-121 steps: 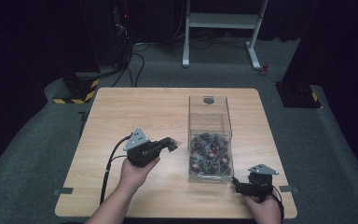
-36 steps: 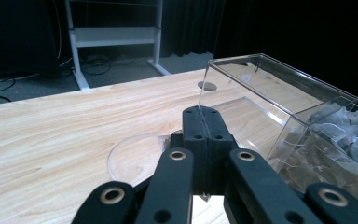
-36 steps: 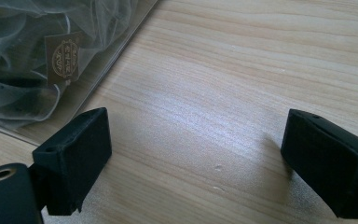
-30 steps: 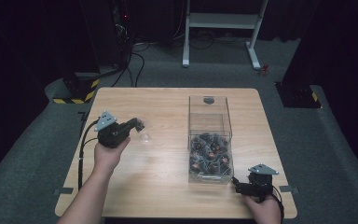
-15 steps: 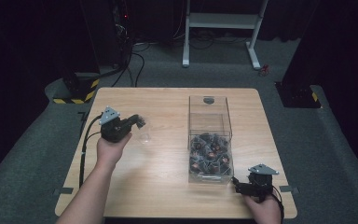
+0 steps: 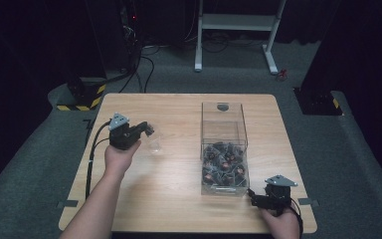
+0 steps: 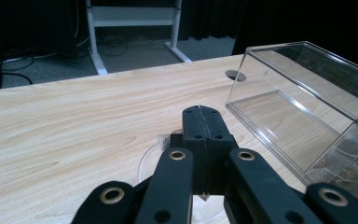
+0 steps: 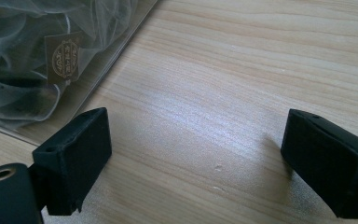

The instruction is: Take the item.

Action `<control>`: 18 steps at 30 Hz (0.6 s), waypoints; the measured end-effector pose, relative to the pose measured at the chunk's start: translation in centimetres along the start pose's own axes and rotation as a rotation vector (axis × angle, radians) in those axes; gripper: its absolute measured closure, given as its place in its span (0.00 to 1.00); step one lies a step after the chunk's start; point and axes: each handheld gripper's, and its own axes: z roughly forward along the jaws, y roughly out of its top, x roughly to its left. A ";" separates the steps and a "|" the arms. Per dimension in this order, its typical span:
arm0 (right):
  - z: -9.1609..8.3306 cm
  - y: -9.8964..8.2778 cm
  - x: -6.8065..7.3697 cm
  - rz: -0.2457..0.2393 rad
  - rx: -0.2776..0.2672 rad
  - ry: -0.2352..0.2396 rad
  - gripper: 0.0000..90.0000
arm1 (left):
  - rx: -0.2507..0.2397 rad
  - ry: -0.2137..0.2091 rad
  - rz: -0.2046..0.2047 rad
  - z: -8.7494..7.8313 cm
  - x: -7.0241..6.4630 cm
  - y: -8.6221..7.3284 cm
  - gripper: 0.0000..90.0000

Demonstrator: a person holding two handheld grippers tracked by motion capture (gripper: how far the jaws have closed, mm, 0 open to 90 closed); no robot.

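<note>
Left claw (image 6: 148, 130) pinched tight on thin clear film (image 7: 200, 108); clear round lid (image 6: 155, 146) just beneath on counter (image 6: 179, 199), likely the drop spot | right claw (image 6: 252, 195) gaping, empty; clear box (image 6: 224, 117) of wrapped favours beside it

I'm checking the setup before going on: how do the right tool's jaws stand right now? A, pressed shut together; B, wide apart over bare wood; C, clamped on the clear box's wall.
B: the right tool shows its two jaws far apart, with bare table between them.
</note>
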 end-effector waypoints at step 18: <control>0.0 0.0 0.0 0.000 0.000 0.001 0.09 | 0.021 0.015 0.017 0.3 -0.4 -0.6 0.79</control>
